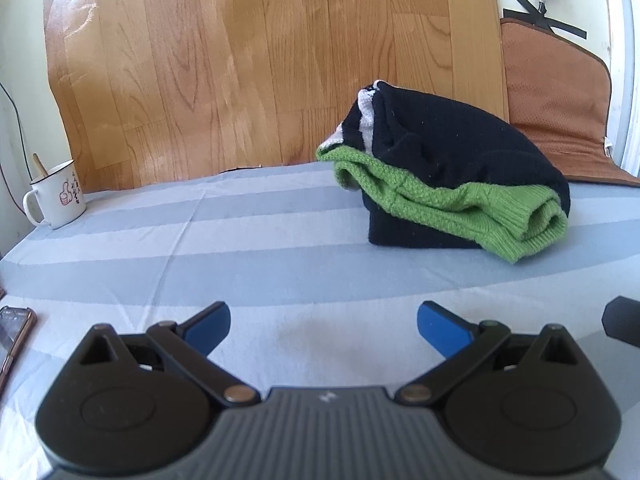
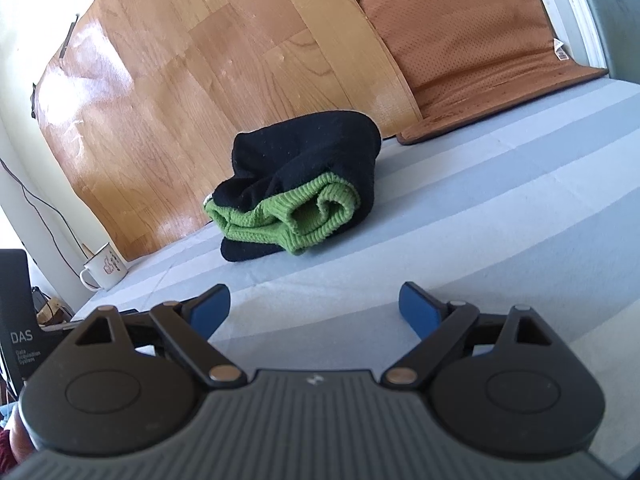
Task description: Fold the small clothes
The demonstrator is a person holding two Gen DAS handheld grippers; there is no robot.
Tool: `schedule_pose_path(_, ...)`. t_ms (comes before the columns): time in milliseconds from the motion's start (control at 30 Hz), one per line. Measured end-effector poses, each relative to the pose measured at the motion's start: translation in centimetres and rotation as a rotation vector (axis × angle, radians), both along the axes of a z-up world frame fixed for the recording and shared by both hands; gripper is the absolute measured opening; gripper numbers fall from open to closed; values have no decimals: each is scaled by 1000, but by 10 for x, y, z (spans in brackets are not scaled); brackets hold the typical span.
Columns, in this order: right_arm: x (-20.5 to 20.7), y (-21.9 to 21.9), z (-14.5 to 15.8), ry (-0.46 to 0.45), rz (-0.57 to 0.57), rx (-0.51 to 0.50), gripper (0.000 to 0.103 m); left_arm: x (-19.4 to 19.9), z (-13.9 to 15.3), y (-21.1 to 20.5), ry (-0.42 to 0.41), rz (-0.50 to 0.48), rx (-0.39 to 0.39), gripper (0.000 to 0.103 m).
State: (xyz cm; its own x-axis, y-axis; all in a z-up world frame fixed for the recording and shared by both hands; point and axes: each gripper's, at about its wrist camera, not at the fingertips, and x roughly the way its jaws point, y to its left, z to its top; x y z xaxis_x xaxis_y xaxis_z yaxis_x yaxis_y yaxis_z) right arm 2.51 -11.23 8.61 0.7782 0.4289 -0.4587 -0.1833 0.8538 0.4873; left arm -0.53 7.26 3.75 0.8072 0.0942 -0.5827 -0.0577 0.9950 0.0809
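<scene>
Both grippers, left (image 1: 324, 330) and right (image 2: 316, 312), hover with fingers spread, empty, before the folded sweater (image 1: 444, 176)

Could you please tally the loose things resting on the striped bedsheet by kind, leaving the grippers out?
Folded black and green knitted garment: 1
White enamel mug with a wooden stick in it: 1
Brown perforated mat propped against the wall: 1
Phone at the sheet's left edge: 1
Total: 4
</scene>
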Motion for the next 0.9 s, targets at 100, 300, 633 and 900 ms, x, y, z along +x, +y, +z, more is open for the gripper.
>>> schedule_pose_path(100, 0, 0, 0, -2, 0, -3, 93, 0, 0, 0, 4, -4, 0, 103)
schedule_pose_path(300, -2, 0, 1, -12, 0, -8, 93, 0, -1, -2, 24, -8, 18, 103)
schedule_pose_path(633, -5, 1, 3, -36, -1, -14, 93, 0, 0, 0, 29, 3, 17, 103)
schedule_pose_path(900, -5, 1, 3, -39, 0, -16, 93, 0, -1, -1, 27, -8, 25, 103)
